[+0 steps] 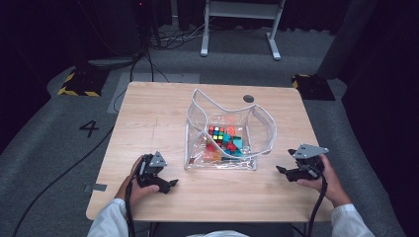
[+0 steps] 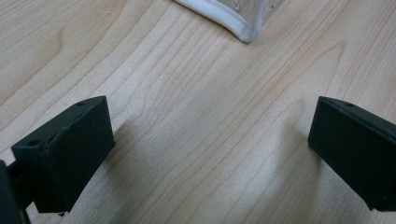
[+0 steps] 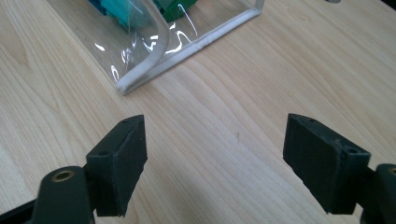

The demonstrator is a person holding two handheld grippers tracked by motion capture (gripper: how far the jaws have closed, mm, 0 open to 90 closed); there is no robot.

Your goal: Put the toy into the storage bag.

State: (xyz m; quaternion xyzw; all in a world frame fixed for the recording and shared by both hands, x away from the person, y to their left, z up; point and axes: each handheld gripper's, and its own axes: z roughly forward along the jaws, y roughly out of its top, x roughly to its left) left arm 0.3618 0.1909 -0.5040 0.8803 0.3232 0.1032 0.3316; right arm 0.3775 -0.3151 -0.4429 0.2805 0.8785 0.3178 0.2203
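Clear, white-trimmed plastic pouch [image 1: 225,131] on pale woodgrain table [image 1: 148,128]

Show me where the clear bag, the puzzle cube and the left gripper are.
clear bag [image 1: 267,129]: high view, its see-through right wall.
puzzle cube [image 1: 216,133]: high view, its coloured top face inside the bag.
left gripper [image 1: 172,183]: high view, between the tips of its open jaws.

Pouch [image 2: 233,21] cropped by top edge

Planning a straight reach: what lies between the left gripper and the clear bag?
Only bare wooden table lies between the left gripper and the clear bag, seen in the left gripper view.
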